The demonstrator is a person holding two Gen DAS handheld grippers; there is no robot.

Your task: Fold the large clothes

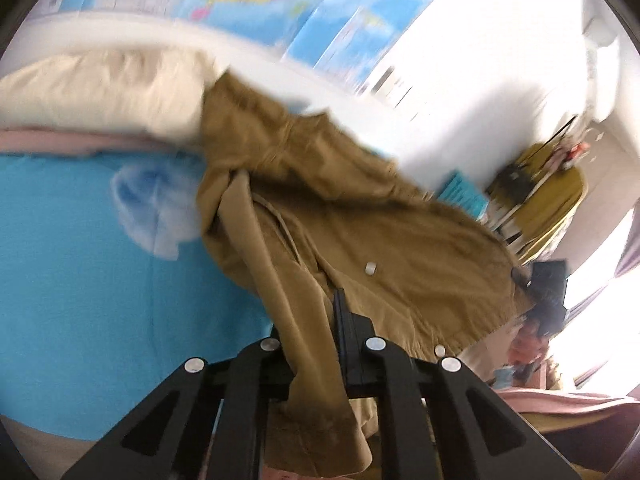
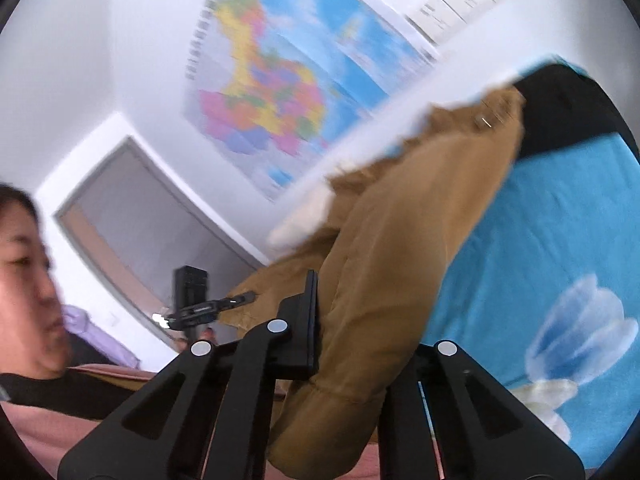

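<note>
In my left hand the left gripper (image 1: 320, 344) is clenched on a fold of the tan jacket (image 1: 320, 200), and the cloth comes out between its two black fingers and hangs down below them. In my right hand the right gripper (image 2: 352, 344) is also clenched on the same tan jacket, on a thick padded part that fills the gap between its fingers; only the left one of these fingers (image 2: 308, 320) shows clearly, because the cloth covers the other. The jacket is lifted off the bed and stretches between my two grippers, above the turquoise bedsheet (image 1: 80, 280), which has a pale blue flower print (image 2: 580, 332). In the left wrist view the jacket spreads from the middle toward the right side of the bed, and its far end reaches the cream pillow (image 1: 100, 88) at the head edge. I can see white snap buttons (image 1: 371, 268) on the jacket front. A pink blanket (image 1: 60, 142) lies along the near edge of the pillow. A coloured wall map (image 2: 276, 96) hangs on the white wall behind the bed. Both views are blurred. In the left wrist view a yellow shelf (image 1: 552, 196) with small things stands near the wall on the right. In the right wrist view a grey door (image 2: 132, 224) is at the left, and part of me, in a black top (image 2: 60, 392), shows at the left edge.
</note>
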